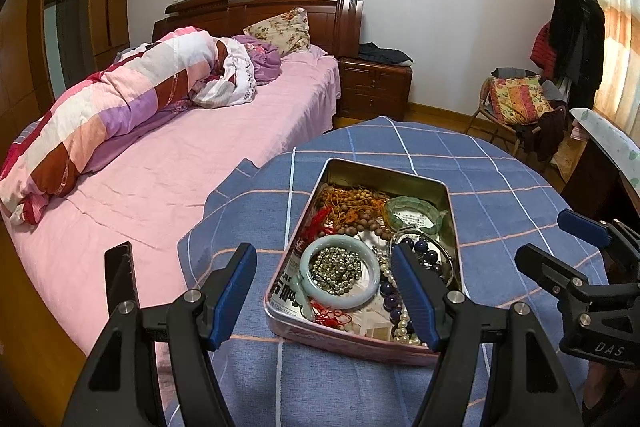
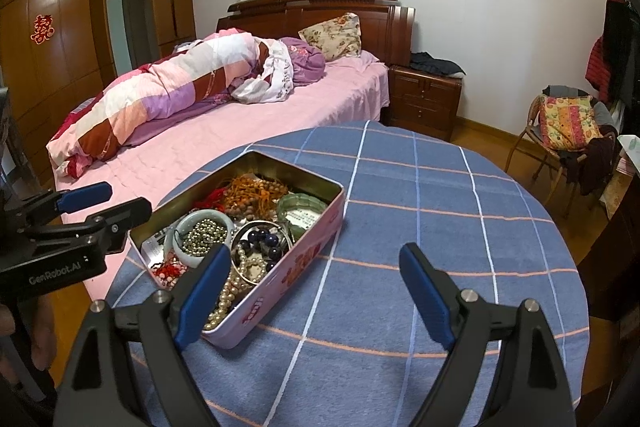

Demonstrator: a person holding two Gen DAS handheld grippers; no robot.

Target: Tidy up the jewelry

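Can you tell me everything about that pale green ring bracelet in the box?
The bangle is a smooth, thick, pale green ring that looks like jade. It lies flat in the open metal tin, at the near end, on printed paper. A heap of small silvery beads fills its middle. Red cord lies by its near edge, and pearls and dark purple beads sit beside it. No gripper touches it.

Bare tablecloth right of crowded tin
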